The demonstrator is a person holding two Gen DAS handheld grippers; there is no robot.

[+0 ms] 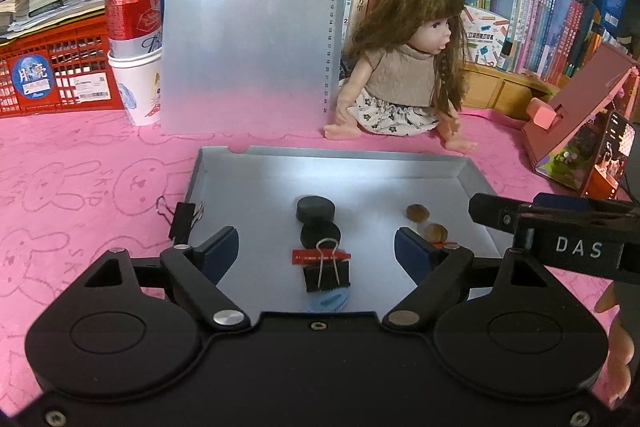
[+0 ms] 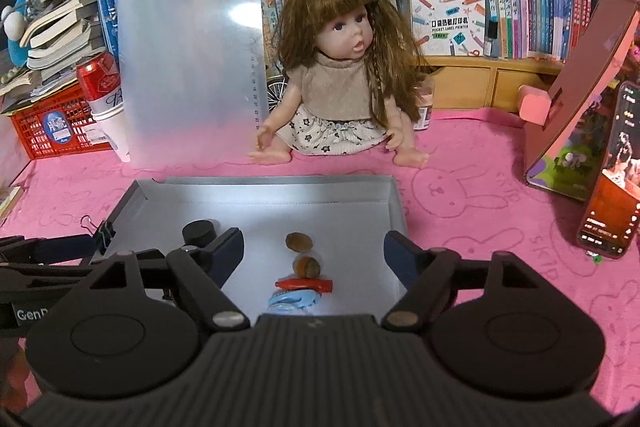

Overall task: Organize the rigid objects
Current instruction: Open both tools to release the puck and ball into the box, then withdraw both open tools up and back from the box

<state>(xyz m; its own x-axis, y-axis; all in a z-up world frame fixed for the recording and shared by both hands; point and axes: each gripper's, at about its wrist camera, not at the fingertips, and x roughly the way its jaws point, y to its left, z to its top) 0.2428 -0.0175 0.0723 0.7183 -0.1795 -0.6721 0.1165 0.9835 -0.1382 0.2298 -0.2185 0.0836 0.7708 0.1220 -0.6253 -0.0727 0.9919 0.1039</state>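
While both grippers hang above the near edge of the grey tray (image 1: 476, 179), neither one holds anything. The fingers of the left gripper (image 1: 316, 247) are spread wide with only the tray floor showing between them. The fingers of the right gripper (image 2: 314, 247) are likewise spread and empty.

Contents of the tray, as seen from the left wrist view:
- Two black discs (image 1: 316, 209) lie in a column near the middle, one just behind the other.
- A red cap-shaped piece (image 1: 304, 257) lies nearer, with a black binder clip (image 1: 326, 277) touching it on the near side.
- A blue oval piece (image 1: 330, 303) lies nearest, partly hidden by the gripper body.
- Two brown nuts (image 1: 418, 213) lie in the right half, one behind the other.
- A second red piece (image 2: 304, 285) and a second blue piece (image 2: 294, 301) lie near the nuts in the right wrist view.

The items appear sorted into two columns, left and right, so most of the task reads as done. One binder clip (image 1: 182, 223) sits clamped on the left wall of the tray instead of lying inside it. Whether it counts as an item left to place cannot be told. No other loose small item shows on the pink worktop (image 1: 100, 179) near the tray. A doll (image 1: 400, 83) and a clipboard (image 1: 248, 27) stand at the far side, well apart from the tray.
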